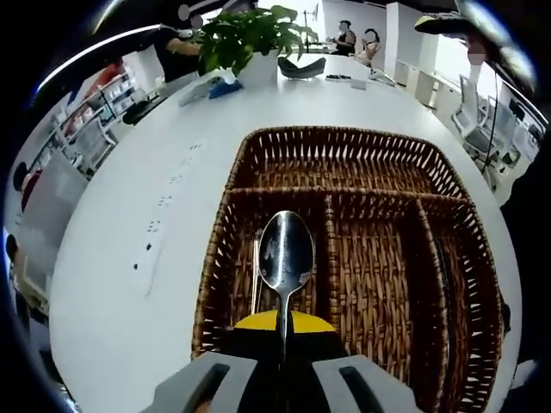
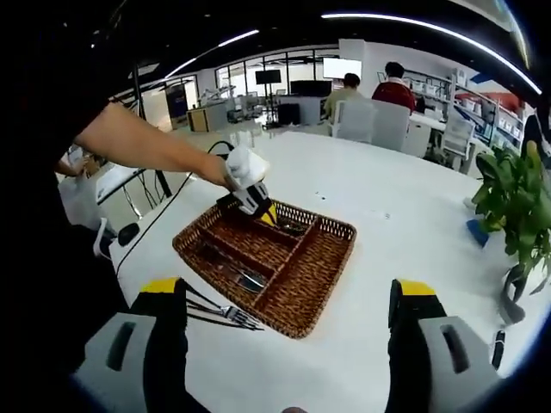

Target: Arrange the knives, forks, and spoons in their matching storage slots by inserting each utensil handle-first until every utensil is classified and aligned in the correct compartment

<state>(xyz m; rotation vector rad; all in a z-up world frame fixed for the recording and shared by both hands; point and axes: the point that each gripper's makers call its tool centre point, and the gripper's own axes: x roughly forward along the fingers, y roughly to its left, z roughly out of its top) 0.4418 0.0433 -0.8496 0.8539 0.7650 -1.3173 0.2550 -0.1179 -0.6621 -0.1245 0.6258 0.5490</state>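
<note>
A spoon (image 1: 286,258) is clamped by its handle in the left gripper (image 1: 281,366), bowl outward, above the outer long slot of the wicker tray (image 1: 344,163) on the white counter (image 1: 155,172). Cutlery is seen lying in another long slot (image 2: 237,274). Forks (image 2: 225,311) are seen on the counter just beside the tray's edge. The right gripper (image 2: 288,323) is held wide apart over the counter, nothing between its jaws. A potted plant (image 2: 512,206) is seen at the counter's far edge.

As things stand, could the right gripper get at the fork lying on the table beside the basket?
Probably yes: the right gripper is open, and the fork lies bare on the table beside the basket, near its left jaw.
</note>
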